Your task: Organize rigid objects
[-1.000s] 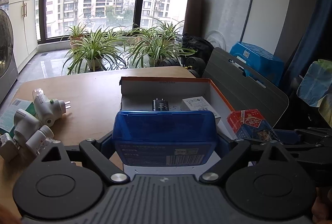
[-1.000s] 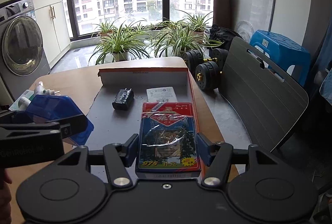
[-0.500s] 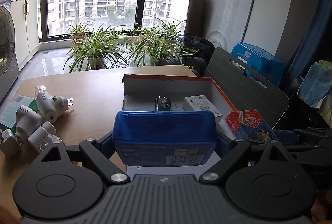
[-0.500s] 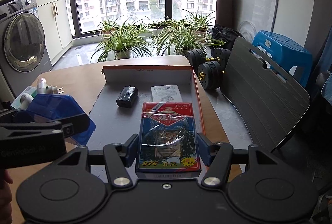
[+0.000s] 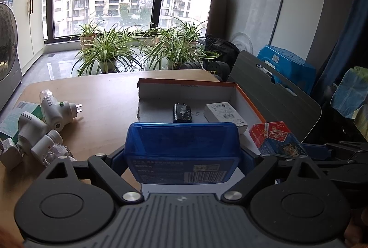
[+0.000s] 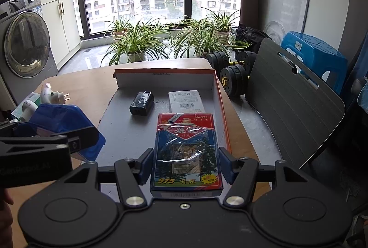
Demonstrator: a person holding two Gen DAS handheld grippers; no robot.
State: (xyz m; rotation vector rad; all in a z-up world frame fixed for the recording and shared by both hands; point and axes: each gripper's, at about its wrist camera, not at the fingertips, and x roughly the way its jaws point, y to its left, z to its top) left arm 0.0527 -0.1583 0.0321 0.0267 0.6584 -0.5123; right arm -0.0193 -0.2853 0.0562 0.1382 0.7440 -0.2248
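The left gripper (image 5: 181, 153) holds a blue plastic case (image 5: 181, 146) across its width, fingers (image 5: 118, 159) pressed to its two side walls, raised at the near left edge of the open cardboard box (image 6: 165, 74) on the table (image 5: 103, 96). The case looks stiff and light, but its glossy shell is probably slippery, so a hold on the flat side walls near the middle seems safest. The right gripper (image 6: 186, 165) clamps a pack of playing cards (image 6: 186, 146) by its long edges, over the box's near right corner. The pack is rigid and light; its loose cellophane wrap could slide under the fingers (image 6: 146, 166), so a squeeze on the firm long edges suits it. A black charger (image 6: 142, 103) and a white carton (image 6: 185, 100) already lie inside the box, well apart from both held things.
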